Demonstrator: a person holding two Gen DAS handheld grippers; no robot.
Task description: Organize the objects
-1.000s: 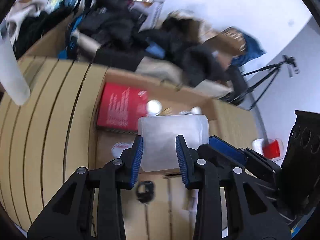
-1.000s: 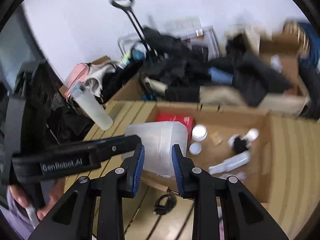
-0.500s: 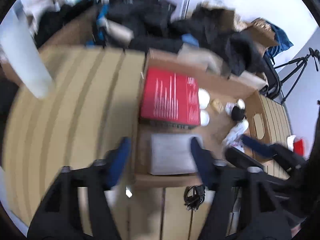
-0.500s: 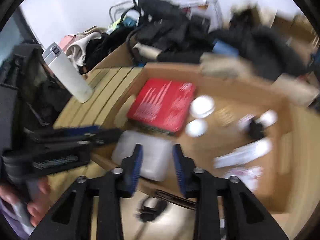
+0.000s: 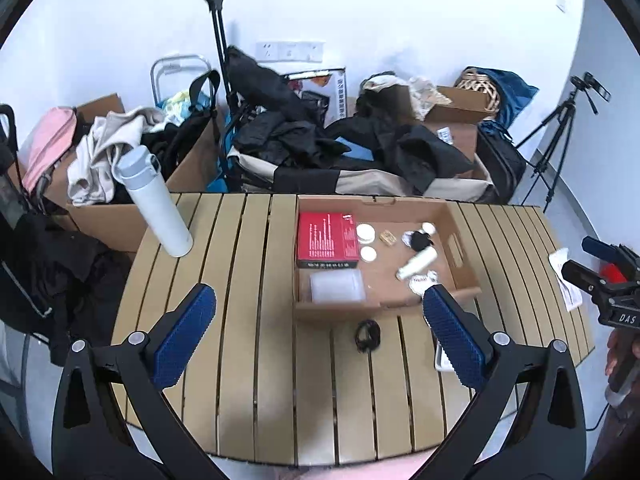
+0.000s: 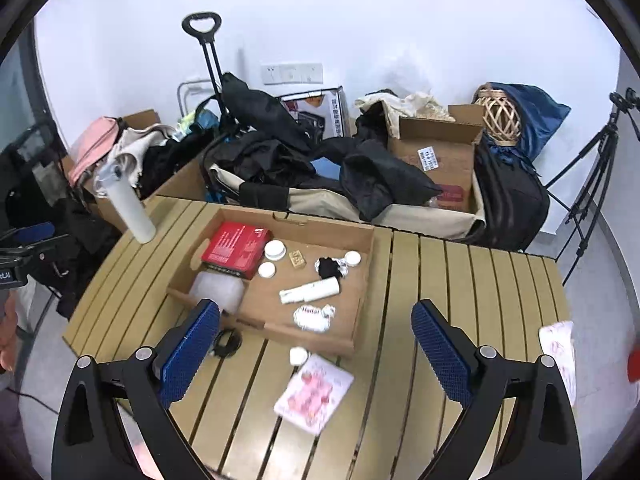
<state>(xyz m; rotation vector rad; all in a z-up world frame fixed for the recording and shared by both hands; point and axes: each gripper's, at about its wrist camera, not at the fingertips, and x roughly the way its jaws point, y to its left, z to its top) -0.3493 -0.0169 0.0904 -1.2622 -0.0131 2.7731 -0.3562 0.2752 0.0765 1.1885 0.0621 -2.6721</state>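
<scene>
A shallow cardboard box (image 5: 460,248) (image 6: 362,276) lies on the slatted table. In it are a red box (image 5: 326,240) (image 6: 236,248), a translucent plastic container (image 5: 336,286) (image 6: 218,290) at its near left corner, white lids (image 5: 366,234), a white tube (image 6: 310,292) and small items. My left gripper (image 5: 320,332) is open and empty, pulled back over the table. My right gripper (image 6: 316,348) is open and empty, near the box's front edge. A black cable coil (image 5: 368,334) (image 6: 226,342) lies in front of the box.
A white bottle (image 5: 154,202) (image 6: 128,204) stands at the table's far left. A pink-patterned packet (image 6: 314,394), a small white cap (image 6: 299,356) and papers (image 6: 558,354) lie on the table. Bags, clothes and boxes pile behind it. A tripod (image 5: 560,136) stands right.
Both grippers held the translucent container over the box a second ago. They let it go in the box's near left corner, opened wide and pulled back up and away.
</scene>
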